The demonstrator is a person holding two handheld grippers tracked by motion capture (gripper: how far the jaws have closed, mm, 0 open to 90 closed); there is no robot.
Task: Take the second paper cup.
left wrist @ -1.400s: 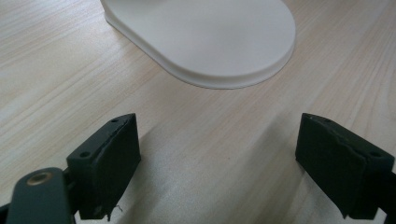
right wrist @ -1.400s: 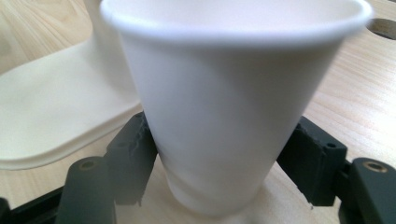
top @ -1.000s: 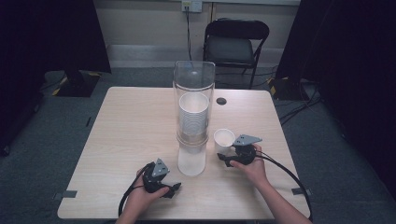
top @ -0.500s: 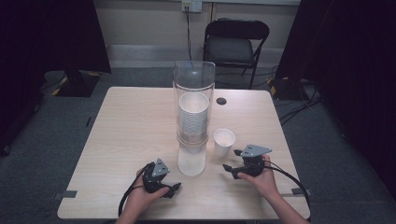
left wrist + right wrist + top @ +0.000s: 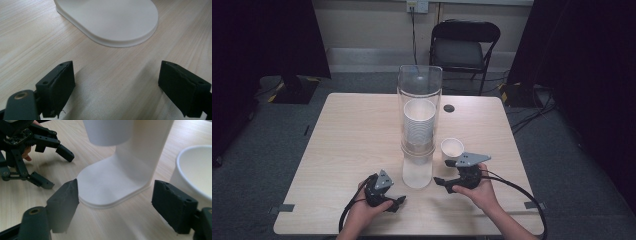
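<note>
Both jaws apart, empty: left gripper (image 5: 398,202), right gripper (image 5: 441,181) flanking dispenser (image 5: 417,170); risk knocking cup (image 5: 452,149) just beside right jaw if swung

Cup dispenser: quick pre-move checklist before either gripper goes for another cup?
1. Left gripper open and empty: ok.
2. Right gripper open and empty: ok.
3. Loose paper cup upright on the table, clear of the dispenser: ok.
4. Cup stack inside the clear tube, bottom cup poking out below: ok.
5. Dispenser base flat on the table: ok.
6. Number of cups left: cannot tell.
</note>
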